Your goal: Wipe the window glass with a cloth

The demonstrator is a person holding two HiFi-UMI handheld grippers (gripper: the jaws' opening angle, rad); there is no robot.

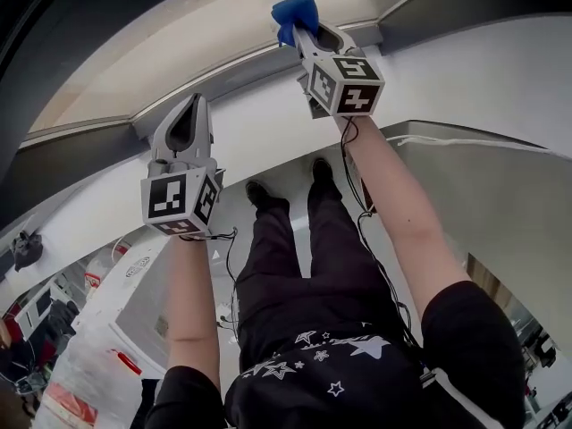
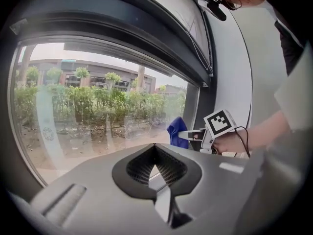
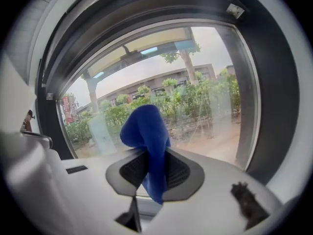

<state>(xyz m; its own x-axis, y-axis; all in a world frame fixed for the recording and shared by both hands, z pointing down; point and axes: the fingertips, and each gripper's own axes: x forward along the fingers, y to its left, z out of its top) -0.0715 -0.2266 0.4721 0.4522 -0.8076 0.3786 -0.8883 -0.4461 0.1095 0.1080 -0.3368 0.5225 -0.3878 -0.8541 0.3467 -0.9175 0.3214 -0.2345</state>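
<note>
Pinches a blue cloth [image 3: 145, 131] in the right gripper [image 3: 154, 155], pads pressed onto the fabric, with a bunched fold standing past the tips toward 12 o'clock and a tail hanging between the pads toward 6 o'clock. Aims that gripper at the window glass [image 3: 205, 106], with the dark window frame [image 3: 274, 106] curving round at 3 o'clock. In the head view, holds the right gripper [image 1: 299, 27] up at 12 o'clock with the cloth [image 1: 293, 12] at its very tip, over the grey window frame [image 1: 241, 65] at the edge of the window glass [image 1: 179, 52]; cannot tell whether the cloth touches the pane. Carries a marker cube [image 1: 349, 83] just behind the jaws toward 6 o'clock, ahead of a bare forearm [image 1: 393, 195]. Holds the left gripper [image 1: 194, 105] at about 8 o'clock of the right one, well apart from it, jaws pressed together on nothing and tips toward the same frame, with its own marker cube [image 1: 179, 199] behind. In the left gripper view, shows the left gripper [image 2: 155, 151] closed at 6 o'clock and, at 2 o'clock beyond it, the right gripper [image 2: 193, 133] with the cloth [image 2: 177, 131] by the lower corner of the window glass [image 2: 73, 141], just beside the upright window frame [image 2: 193, 106]. Looks out on green hedges [image 2: 107, 106] beyond the pane. Stands below in black trousers [image 1: 322, 266] and black shoes [image 1: 268, 195] at the centre of the head view.
</note>
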